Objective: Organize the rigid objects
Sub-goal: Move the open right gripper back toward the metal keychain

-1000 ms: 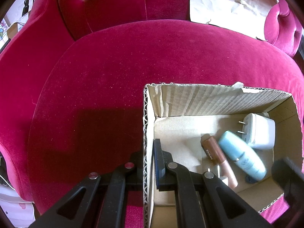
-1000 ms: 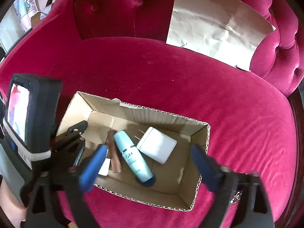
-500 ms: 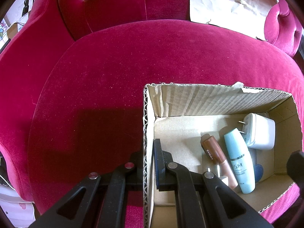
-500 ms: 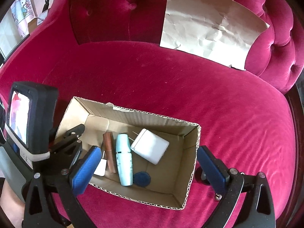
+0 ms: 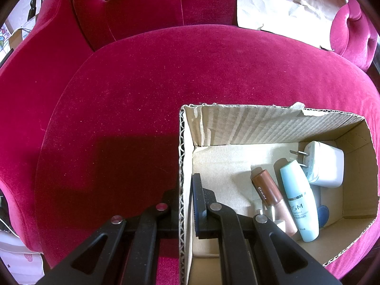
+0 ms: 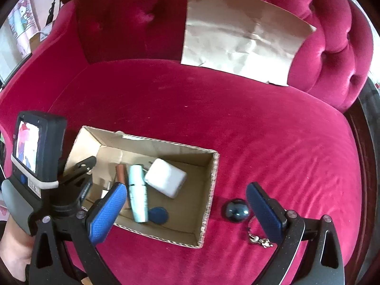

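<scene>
A cardboard box [image 5: 273, 123] [image 6: 211, 185] sits on a crimson velvet sofa. Inside lie a white plug charger [image 5: 325, 166] [image 6: 166, 178], a pale blue bottle [image 5: 299, 201] [image 6: 139, 199], a brown lipstick tube [image 5: 268, 194] [image 6: 120, 173] and a dark blue round cap [image 6: 158, 215]. My left gripper [image 5: 184, 199] [image 6: 83, 168] is shut on the box's left wall, one finger inside and one outside. My right gripper [image 6: 187, 211] stands open above the box's right end, with nothing between its pads. A dark glass ball on a chain [image 6: 237, 210] lies on the seat right of the box.
A creased sheet of brown paper [image 6: 242, 38] [image 5: 285, 7] leans against the tufted sofa back. The seat cushion [image 6: 213, 109] stretches behind and to the right of the box. A hand [image 6: 14, 249] holds the left gripper's handle at the lower left.
My right gripper has drawn back and up from the box, empty. The pale blue bottle rolled straight beside the lipstick. The glass ball has come into view. The left gripper held still.
</scene>
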{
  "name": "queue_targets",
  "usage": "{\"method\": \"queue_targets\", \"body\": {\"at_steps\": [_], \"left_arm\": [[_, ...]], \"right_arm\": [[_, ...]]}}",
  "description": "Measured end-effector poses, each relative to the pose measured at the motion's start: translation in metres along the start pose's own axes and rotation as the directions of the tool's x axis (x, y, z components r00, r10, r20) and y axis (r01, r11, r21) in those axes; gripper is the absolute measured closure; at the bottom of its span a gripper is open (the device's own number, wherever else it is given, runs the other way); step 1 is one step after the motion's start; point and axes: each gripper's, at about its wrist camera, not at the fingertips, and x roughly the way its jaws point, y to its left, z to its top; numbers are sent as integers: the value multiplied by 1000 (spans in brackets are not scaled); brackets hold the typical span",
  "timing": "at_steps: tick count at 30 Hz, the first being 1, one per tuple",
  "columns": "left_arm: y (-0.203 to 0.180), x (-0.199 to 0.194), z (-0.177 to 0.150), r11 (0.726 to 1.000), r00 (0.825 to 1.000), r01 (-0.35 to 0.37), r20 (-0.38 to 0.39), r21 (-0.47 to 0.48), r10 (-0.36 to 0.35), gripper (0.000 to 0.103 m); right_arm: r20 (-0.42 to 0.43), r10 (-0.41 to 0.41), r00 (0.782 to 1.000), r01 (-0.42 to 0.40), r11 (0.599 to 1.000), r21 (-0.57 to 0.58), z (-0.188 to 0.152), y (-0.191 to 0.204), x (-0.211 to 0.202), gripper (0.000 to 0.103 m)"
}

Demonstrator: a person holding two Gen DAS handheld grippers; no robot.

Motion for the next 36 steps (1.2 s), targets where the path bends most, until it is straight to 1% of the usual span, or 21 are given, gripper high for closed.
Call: {"method": "queue_targets", "body": {"at_steps": [6,20,28,32,36], "left_arm": [[0,0,0,1000,1000,0,0,0,0,98],[0,0,0,1000,1000,0,-1,0,0,98],[0,0,0,1000,1000,0,-1,0,0,98],[-1,1,0,1000,1000,0,-1,0,0,98],[-1,0,0,1000,1000,-1,-1,2,1,98]], "right_arm": [[-3,-21,1000,21,999,43,-3,-25,-8,1],[-20,-124,992,125,981,149,-26,-93,-15,1],[-59,-165,985,174,960,219,-41,-124,-4,1],[-89,-169,981,187,947,262,-51,-137,6,1],[-123,-174,977,202,940,276,-61,-145,19,1]]}}
